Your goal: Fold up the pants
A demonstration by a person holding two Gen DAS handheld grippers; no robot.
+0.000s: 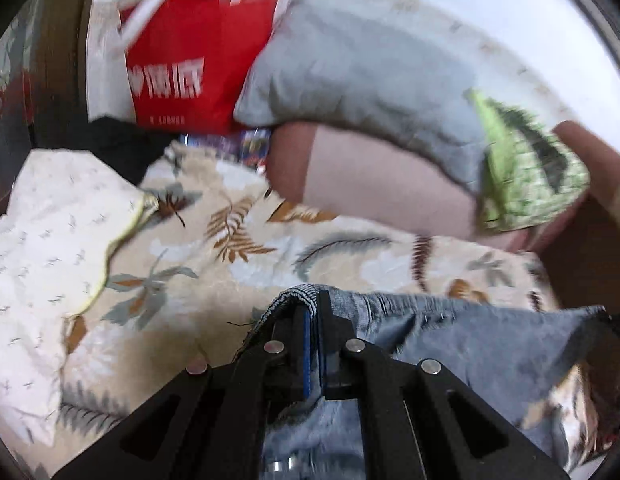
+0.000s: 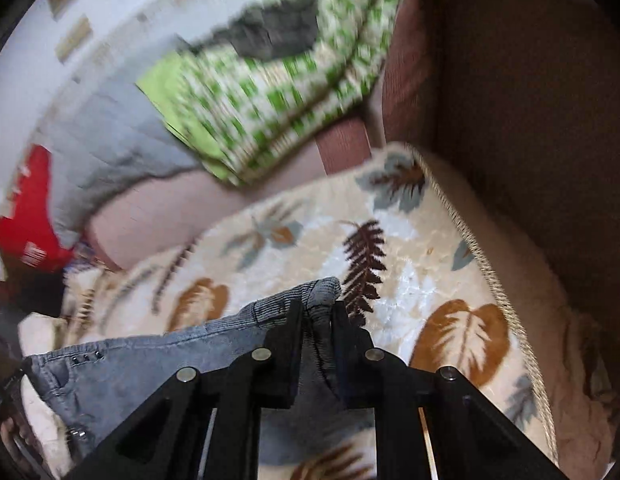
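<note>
- While both grippers pinch its ribbed waistband, the blue-grey denim pair of pants [image 2: 149,372] hangs stretched between them above the cream leaf-patterned blanket [image 2: 410,264].
- Left gripper [image 1: 313,320]: jaws clamped tight on one waistband end.
- Right gripper [image 2: 318,320]: jaws closed on the bunched other end.
- Beyond lie a grey pillow [image 1: 362,64], a green checked cloth [image 2: 277,92] and a red bag with white lettering [image 1: 189,48].
- White patterned fabric [image 1: 49,232] lies at the blanket's left.
</note>
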